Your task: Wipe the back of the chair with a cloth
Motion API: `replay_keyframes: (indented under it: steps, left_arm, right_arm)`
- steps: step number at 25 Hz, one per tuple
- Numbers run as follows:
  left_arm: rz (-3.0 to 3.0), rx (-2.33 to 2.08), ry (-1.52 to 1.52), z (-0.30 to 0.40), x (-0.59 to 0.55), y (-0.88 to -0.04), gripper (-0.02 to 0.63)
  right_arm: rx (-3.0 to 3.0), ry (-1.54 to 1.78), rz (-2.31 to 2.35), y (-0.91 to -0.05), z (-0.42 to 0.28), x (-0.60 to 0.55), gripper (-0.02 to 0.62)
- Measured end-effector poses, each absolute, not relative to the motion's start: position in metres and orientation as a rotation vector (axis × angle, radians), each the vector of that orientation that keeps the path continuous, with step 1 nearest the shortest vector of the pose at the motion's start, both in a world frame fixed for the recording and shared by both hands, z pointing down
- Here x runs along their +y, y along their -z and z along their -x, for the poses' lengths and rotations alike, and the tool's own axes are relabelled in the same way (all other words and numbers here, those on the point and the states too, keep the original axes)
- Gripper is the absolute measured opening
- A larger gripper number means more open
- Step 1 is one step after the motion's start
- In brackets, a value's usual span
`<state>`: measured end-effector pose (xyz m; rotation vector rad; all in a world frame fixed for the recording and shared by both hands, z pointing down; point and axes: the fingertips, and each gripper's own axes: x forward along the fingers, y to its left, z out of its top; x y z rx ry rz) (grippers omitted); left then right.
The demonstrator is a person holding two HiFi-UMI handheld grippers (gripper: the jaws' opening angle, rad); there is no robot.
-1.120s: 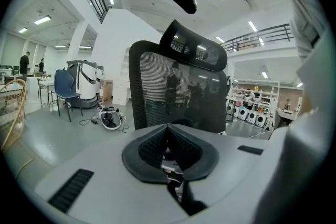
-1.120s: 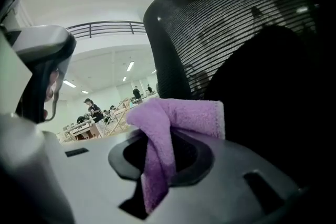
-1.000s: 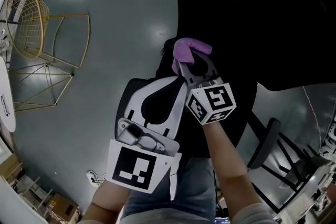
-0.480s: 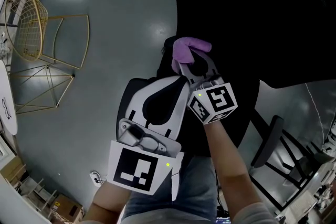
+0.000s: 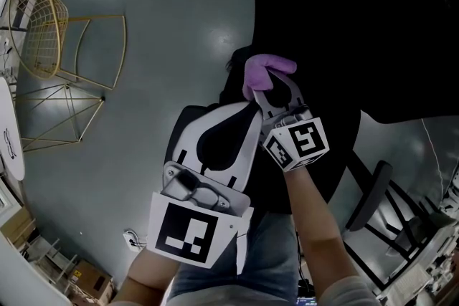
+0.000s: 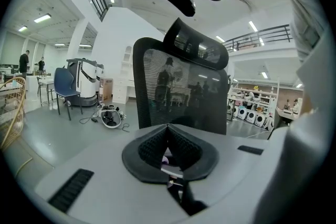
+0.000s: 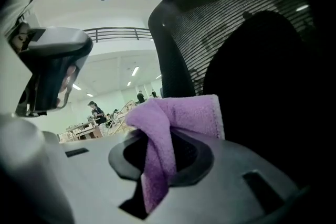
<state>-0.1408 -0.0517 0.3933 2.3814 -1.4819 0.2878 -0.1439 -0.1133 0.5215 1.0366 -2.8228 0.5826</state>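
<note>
Close by the office chair's black mesh back (image 7: 226, 29), a purple cloth (image 7: 176, 118) is clamped in the right gripper (image 7: 157, 152). Beside it, the left gripper (image 6: 168, 139) has its jaws together, holding nothing. A gold wire chair (image 5: 43, 25) stands far left.

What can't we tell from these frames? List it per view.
1. Whether the purple cloth touches the chair back: in the right gripper view the cloth covers the contact spot, and in the head view the chair is one black mass.
2. How far the chair back extends: cut off by the right gripper view's edge.
3. The small pale bit behind the left tongs' shut pads: too small in the left gripper view.
</note>
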Motion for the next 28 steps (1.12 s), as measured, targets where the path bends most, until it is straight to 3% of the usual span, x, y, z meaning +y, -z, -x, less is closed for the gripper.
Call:
replay_keyframes:
  steps: [16,28]
  left_arm:
    - [-2.380,-1.480,-0.303,0.141,-0.053,-0.399,0.009]
    - [-2.401,-1.448,-0.331,0.126,-0.054,-0.403,0.009]
  right_arm:
    - [-2.743,-0.592,-0.949,-0.562,0.148,-0.102,0.067]
    - [-2.685,-0.490,-0.992,-0.573,0.107,-0.109,0.067]
